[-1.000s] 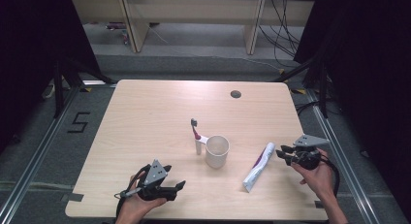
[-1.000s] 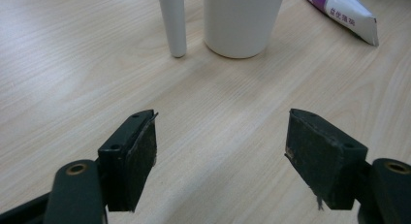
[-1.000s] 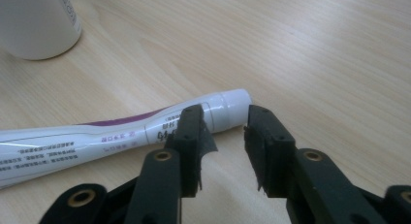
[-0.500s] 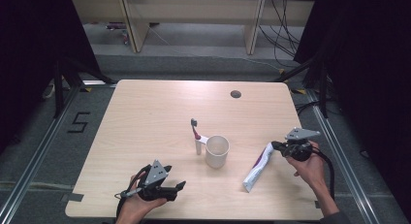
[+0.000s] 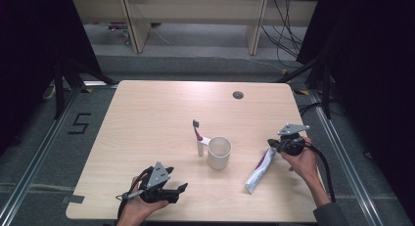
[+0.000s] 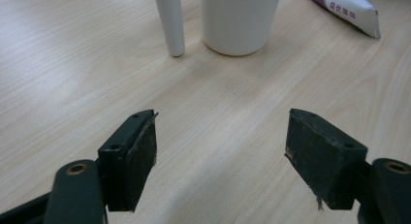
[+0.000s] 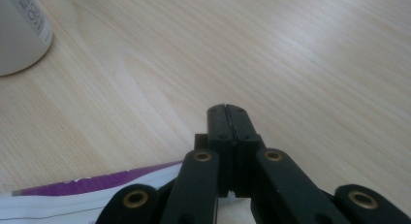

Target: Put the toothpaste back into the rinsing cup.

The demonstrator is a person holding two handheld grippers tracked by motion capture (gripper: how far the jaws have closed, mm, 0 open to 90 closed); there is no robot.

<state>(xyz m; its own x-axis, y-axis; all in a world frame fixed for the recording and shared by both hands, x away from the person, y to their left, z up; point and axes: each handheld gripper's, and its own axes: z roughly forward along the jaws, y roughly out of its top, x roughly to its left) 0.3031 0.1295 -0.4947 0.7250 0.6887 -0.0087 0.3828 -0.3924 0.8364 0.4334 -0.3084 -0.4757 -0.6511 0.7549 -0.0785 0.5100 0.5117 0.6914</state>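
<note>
1. Toothpaste tube (image 5: 259,171) lies flat on the counter (image 5: 147,118), near-right. It is right of the cup (image 5: 219,152) and clear of it, with its far end angled up toward the right tongs (image 5: 270,144).
2. Right tongs are fully closed. In the right gripper view the pads meet in a thin seam (image 7: 228,110), and I see no tube between them. The tube (image 7: 97,190) runs under the linkage on the left side. My read: the tips are at the tube's far end to nudge it or line up on it, not gripping.
3. The cup stands upright mid-counter, mouth up. The toothbrush (image 5: 197,133) stands upright just left of it, head on top; I can't tell if they touch. They look like parked targets, still in easy reach of both hands.
4. Left tongs (image 5: 177,179) sit at the near-left edge with the jaws wide and nothing in them. The left gripper view shows bare wood between the pads (image 6: 140,156), aimed at the cup (image 6: 240,20) and the toothbrush handle (image 6: 169,20). They look staged for either one.
5. The cable hole (image 5: 238,95) at the far edge plays no part.
</note>
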